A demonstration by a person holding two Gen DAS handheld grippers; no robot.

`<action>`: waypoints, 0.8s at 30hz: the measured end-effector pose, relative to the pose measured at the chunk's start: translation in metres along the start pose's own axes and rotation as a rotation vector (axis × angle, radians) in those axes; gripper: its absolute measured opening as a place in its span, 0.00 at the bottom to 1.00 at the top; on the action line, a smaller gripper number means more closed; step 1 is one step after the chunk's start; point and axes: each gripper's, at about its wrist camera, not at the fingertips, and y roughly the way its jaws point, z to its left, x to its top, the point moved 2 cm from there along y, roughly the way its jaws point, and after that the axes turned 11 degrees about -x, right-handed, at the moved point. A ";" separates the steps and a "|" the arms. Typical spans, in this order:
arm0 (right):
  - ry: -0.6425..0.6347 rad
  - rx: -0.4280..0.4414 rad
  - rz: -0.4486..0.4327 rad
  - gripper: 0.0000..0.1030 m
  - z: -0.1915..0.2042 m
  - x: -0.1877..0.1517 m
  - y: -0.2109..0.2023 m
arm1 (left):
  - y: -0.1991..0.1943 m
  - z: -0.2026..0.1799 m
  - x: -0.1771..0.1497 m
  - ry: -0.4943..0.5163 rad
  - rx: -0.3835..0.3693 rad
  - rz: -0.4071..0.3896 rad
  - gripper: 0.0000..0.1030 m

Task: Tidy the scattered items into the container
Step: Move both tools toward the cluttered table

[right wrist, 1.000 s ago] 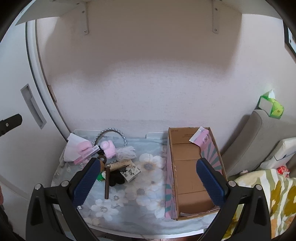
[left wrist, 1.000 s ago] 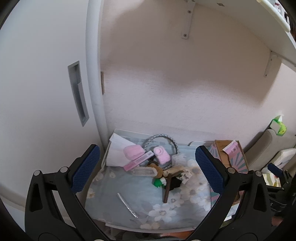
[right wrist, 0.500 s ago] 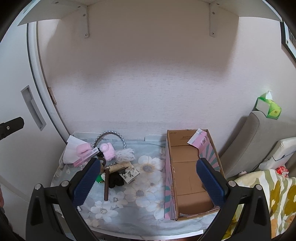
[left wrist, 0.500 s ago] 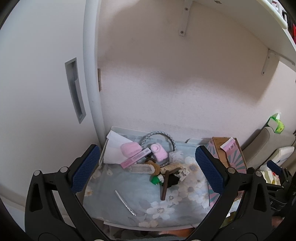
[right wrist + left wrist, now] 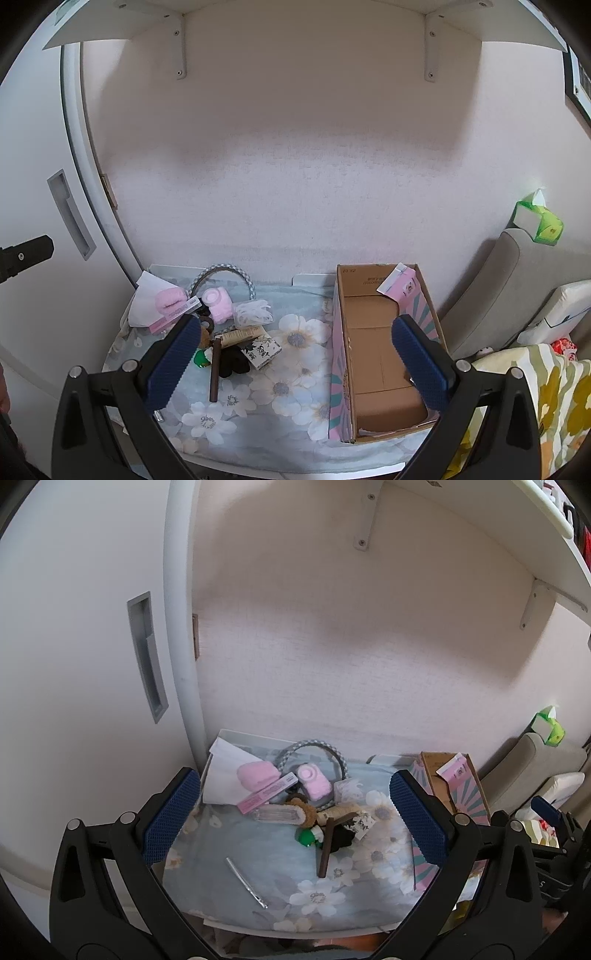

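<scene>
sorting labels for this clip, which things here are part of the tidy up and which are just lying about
Part of the job:
cardboard box, nothing loose in it yet
pink case
headband
brown stick
silver pen
green toy
white paper

Just lying about:
tissue box
striped blanket
wall shelf

An open cardboard box [image 5: 384,354] with a pink striped outer wall stands at the right of the flowered surface [image 5: 295,391], holding only a pink card [image 5: 400,286] leaning in its far corner. The scattered items lie in a heap at the left: a grey braided headband [image 5: 314,747], a pink fluffy pouch [image 5: 258,773], a pink round-faced gadget [image 5: 314,781], a flat pink packet [image 5: 267,795], a white mesh pouf [image 5: 253,314], a beige tube [image 5: 242,335], a patterned little box [image 5: 263,350], a green toy [image 5: 306,837], a brown stick [image 5: 327,849] and, apart nearer the front, a thin silver pin [image 5: 246,882].
</scene>
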 end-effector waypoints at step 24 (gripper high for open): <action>-0.027 0.101 -0.001 0.99 0.012 -0.014 0.021 | 0.023 0.034 -0.020 -0.060 0.072 0.066 0.99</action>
